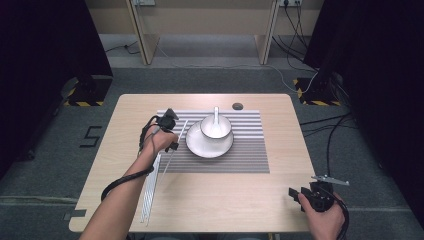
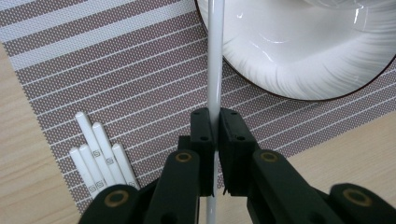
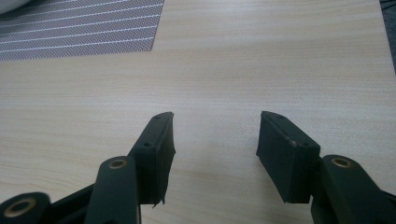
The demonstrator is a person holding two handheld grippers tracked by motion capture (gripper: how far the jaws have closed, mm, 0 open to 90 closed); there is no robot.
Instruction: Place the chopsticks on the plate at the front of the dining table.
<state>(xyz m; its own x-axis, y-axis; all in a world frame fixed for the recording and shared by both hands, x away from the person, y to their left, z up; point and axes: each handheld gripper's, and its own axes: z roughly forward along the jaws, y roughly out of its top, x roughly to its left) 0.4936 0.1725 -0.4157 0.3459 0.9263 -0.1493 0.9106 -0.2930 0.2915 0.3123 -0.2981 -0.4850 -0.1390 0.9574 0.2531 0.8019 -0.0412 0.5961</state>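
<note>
The wooden surface (image 1: 210, 200) carries a striped placemat (image 1: 250, 155) toward its far edge. On the mat sits a white plate (image 1: 210, 146) holding a bowl (image 1: 216, 127) with a spoon (image 1: 216, 114). White chopsticks (image 2: 100, 156) lie at the mat's left edge. The left claw (image 1: 172, 131) pinches one white chopstick (image 2: 215, 56) beside the plate. The right claw (image 3: 215, 149), spread apart, hovers at the surface's near right corner.

Even overhead light, glare on the plate (image 2: 303, 46), dark blurred edges.
</note>
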